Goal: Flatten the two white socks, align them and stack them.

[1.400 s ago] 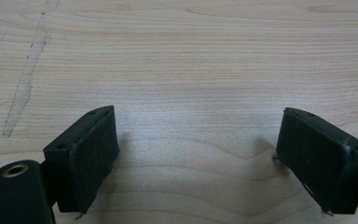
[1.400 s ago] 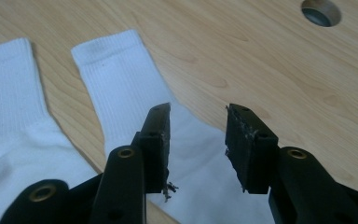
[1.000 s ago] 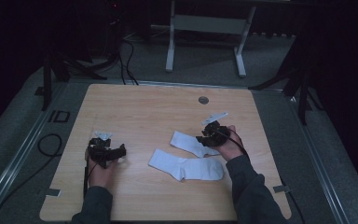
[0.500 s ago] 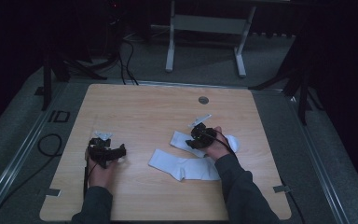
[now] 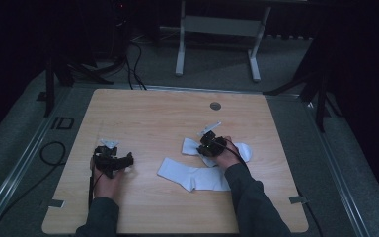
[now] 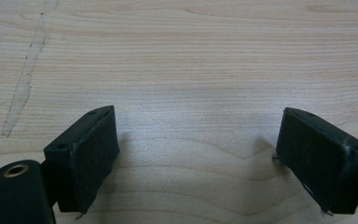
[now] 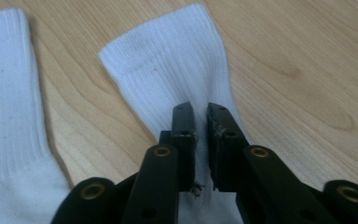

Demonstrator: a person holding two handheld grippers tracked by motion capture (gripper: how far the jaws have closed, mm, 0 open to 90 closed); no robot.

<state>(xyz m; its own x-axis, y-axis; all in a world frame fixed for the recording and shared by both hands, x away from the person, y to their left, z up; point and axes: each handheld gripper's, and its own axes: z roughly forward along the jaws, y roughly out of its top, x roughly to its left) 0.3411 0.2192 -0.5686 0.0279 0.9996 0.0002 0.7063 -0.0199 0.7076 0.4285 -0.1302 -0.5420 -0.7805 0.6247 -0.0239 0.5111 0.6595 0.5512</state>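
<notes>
— What are your right jaws doing?

— My right gripper (image 7: 200, 140) has just been closing its jaws; they now stand nearly together, pinching a ridge of the far sock (image 7: 177, 74) between the pads. My right gripper view shows the cloth gathered in the narrow gap and the ribbed cuff stretching away from the tips. The high view cannot show that pinch: there my right gripper (image 5: 208, 144) is a dark lump sitting on the far sock (image 5: 243, 151).

— And the other sock?

— The near sock (image 7: 9, 116) lies flat just beside the pinched one in my right gripper view, a strip of bare wood between their cuffs. From above, the near sock (image 5: 190, 174) lies along the counter (image 5: 153, 113), closer to me, its right end under my sleeve; whether the two socks touch there I cannot tell.

— Your left?

— My left gripper (image 6: 196, 154) has its jaws spread wide over bare wood, nothing between them. The high view places my left gripper (image 5: 112, 160) well apart from both socks, near the counter's left edge, and adds a small round grommet (image 5: 215, 105) at the far side.
</notes>
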